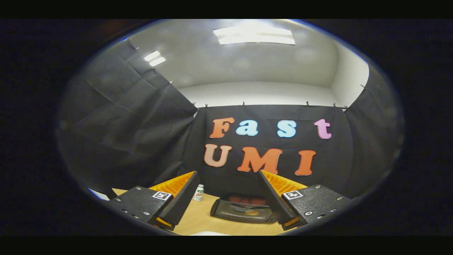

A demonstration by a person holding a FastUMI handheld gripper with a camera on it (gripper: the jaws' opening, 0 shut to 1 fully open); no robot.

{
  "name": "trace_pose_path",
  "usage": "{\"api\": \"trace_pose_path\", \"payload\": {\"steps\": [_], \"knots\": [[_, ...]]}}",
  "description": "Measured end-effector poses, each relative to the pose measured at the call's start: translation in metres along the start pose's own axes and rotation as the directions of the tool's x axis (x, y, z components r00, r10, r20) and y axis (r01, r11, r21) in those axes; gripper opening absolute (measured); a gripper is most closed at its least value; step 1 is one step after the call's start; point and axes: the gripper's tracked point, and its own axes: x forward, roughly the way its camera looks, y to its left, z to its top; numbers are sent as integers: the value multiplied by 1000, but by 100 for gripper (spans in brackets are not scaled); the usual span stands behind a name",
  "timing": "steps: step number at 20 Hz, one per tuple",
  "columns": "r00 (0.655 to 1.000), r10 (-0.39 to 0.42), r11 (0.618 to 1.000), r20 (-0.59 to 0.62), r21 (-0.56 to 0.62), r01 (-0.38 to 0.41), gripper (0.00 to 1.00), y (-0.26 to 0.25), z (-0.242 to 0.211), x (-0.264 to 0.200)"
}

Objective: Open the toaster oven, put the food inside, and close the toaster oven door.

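My gripper (228,177) is open, its two fingers spread wide with nothing between them, held high above the table. Beyond and below the fingers stands a dark toaster oven (244,209) on the wooden table (201,219), just left of the right finger. Its glass door faces me and looks shut. Something orange shows behind the glass and reddish shapes show along its top; I cannot tell what they are. The oven's right side is hidden by the right finger.
A small white bottle (199,193) with a green label stands on the table left of the oven, close to the left finger. A white object's edge (208,233) shows at the table's near side. Black cloth walls close in behind and on both sides.
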Motion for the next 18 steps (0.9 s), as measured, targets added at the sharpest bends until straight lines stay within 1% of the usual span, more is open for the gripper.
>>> {"api": "trace_pose_path", "payload": {"steps": [3, 6, 8, 11, 13, 18], "knots": [[999, 28, 999, 26, 30, -29, 98, 6, 6, 2], [998, 51, 999, 30, -6, -50, 98, 10, 3, 9], [999, 43, 999, 31, -22, -42, 98, 7, -2, 11], [998, 56, 998, 33, 14, -57, 98, 4, -9, 16], [999, 45, 999, 27, 30, -46, 98, -7, -14, 19], [1000, -19, 1000, -7, 25, 19, 98, -45, -36, 27]]}}
